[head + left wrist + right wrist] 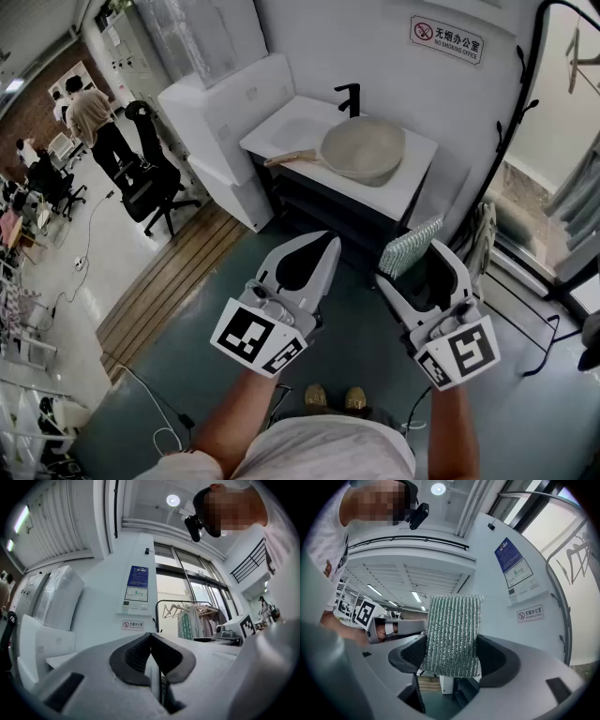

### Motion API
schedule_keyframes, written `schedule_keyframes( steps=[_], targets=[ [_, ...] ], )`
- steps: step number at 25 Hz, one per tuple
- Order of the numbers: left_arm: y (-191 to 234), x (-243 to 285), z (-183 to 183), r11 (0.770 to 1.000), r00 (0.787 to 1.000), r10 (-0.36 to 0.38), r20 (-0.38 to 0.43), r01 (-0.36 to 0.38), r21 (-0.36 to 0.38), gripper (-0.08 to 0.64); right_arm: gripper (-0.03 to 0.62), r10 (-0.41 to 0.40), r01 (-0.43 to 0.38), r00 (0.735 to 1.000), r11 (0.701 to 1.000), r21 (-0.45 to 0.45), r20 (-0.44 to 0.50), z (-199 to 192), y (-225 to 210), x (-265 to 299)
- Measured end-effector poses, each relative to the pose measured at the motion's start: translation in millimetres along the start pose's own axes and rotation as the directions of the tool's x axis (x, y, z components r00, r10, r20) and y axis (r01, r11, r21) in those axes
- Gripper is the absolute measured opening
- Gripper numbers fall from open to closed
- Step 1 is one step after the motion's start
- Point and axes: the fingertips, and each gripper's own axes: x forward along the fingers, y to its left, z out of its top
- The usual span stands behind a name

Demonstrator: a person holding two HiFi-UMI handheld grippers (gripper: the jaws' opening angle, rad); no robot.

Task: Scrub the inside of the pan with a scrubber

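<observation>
A beige pan [364, 148] with a wooden handle lies on the white counter [412, 187] by a black tap [350, 97]. My right gripper [412, 251] is shut on a silvery green scrubber [409, 247], well short of the pan. In the right gripper view the scrubber [453, 634] stands upright between the dark pads [496, 660]. My left gripper [319, 251] is shut with nothing in it, also short of the counter. The left gripper view shows its pads [136, 656] pressed together, pointing up at a wall.
A large white box [230, 117] stands left of the counter. A black office chair [145, 178] and people are at the far left. A black clothes rack [520, 122] rises at the right. My shoes [333, 397] stand on the dark floor.
</observation>
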Motion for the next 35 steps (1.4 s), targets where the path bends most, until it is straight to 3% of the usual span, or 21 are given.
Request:
schedule_keyframes(
  steps=[21, 35],
  targets=[
    [13, -9, 6, 1.0, 1.0, 0.008, 0.015, -0.008, -0.002, 0.015, 0.344, -0.01, 0.01, 1.0, 1.0, 0.014, 0.012, 4, 5, 7],
    [44, -24, 18, 1.0, 0.999, -0.019, 0.046, 0.018, 0.007, 0.015, 0.344, -0.042, 0.042, 0.999, 0.999, -0.008, 0.019, 13, 22, 33]
  ],
)
